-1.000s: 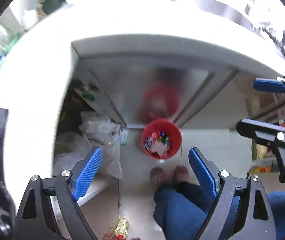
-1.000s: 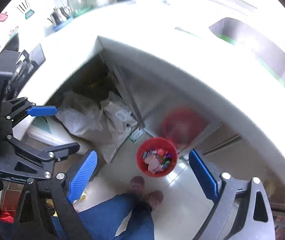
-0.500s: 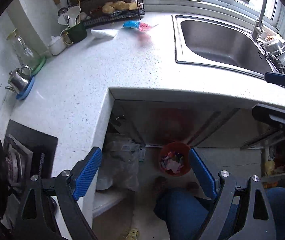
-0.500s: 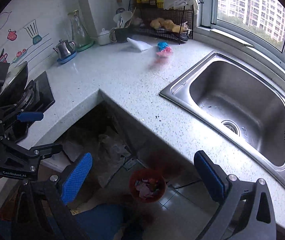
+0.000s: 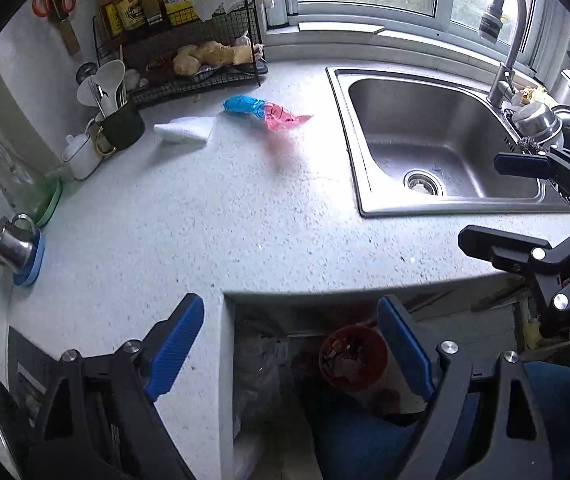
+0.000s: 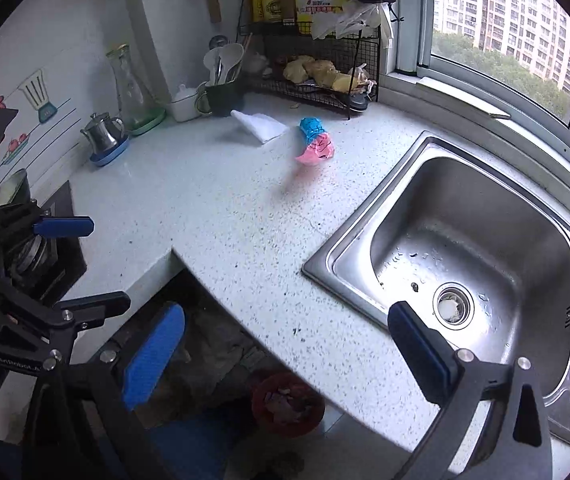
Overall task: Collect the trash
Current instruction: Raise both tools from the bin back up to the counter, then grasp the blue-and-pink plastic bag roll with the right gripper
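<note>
My left claw (image 5: 291, 354) stands wide, nothing between its two blue pads. It hangs over the near edge of the worktop (image 5: 221, 216). My right claw (image 6: 285, 354) is wide too, empty; its jaws have just been opening. Each claw shows at the side of the other's view.

Below the worktop edge, on the floor: one red bin (image 5: 352, 358), with mixed scraps inside. In the left view it sits between my left claw's pads, well below them. My legs in blue trousers (image 5: 365, 440) are just near of it. One crumpled plastic bag (image 5: 255, 364) lies left of the bin in the open space under the worktop.

On the worktop, trash count: one crumpled wrapper, blue and pink (image 5: 263, 109), and one white folded tissue (image 5: 185, 130) just left of it. The two are close; I cannot tell whether they touch. Both lie far from the claws, near the wire rack (image 5: 205, 68).

Other items: one sink (image 5: 445, 148) at right with one tap (image 5: 505, 40); one dark utensil cup (image 5: 123, 126); one small white pot (image 5: 81, 156); one glass carafe (image 5: 9, 172); one steel pot (image 5: 13, 242) on a blue coaster, far left.
</note>
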Tool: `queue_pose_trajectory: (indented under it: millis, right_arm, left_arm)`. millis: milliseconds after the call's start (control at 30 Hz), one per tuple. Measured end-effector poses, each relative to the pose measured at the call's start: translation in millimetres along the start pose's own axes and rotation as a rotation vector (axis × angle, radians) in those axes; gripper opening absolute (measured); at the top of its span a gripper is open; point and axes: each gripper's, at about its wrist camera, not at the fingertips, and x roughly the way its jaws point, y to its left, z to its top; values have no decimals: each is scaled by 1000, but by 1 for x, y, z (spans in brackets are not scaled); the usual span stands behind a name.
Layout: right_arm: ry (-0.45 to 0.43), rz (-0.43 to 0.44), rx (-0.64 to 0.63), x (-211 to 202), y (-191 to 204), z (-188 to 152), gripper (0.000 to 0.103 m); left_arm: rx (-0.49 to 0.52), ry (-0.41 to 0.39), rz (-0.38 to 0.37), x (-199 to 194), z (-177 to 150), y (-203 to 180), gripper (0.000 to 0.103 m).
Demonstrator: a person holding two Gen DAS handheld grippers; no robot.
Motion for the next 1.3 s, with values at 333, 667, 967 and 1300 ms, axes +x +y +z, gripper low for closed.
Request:
queue_pose_trajectory:
  millis: [333, 667, 967, 1300]
  right_arm:
    - [-3, -81, 52, 23, -12, 62, 102]
    - [-19, -134, 84, 48, -17, 111, 102]
    - [19, -195, 79, 81, -23, 146, 102]
    - [82, -181, 72, 125, -26, 181, 102]
  left_arm:
    - [45, -39, -53, 25, 66, 55, 87]
    - [98, -84, -67, 53, 120, 100, 87]
    - [163, -69, -87, 87, 152, 124, 87]
    - [149, -5, -117, 127, 182, 164, 87]
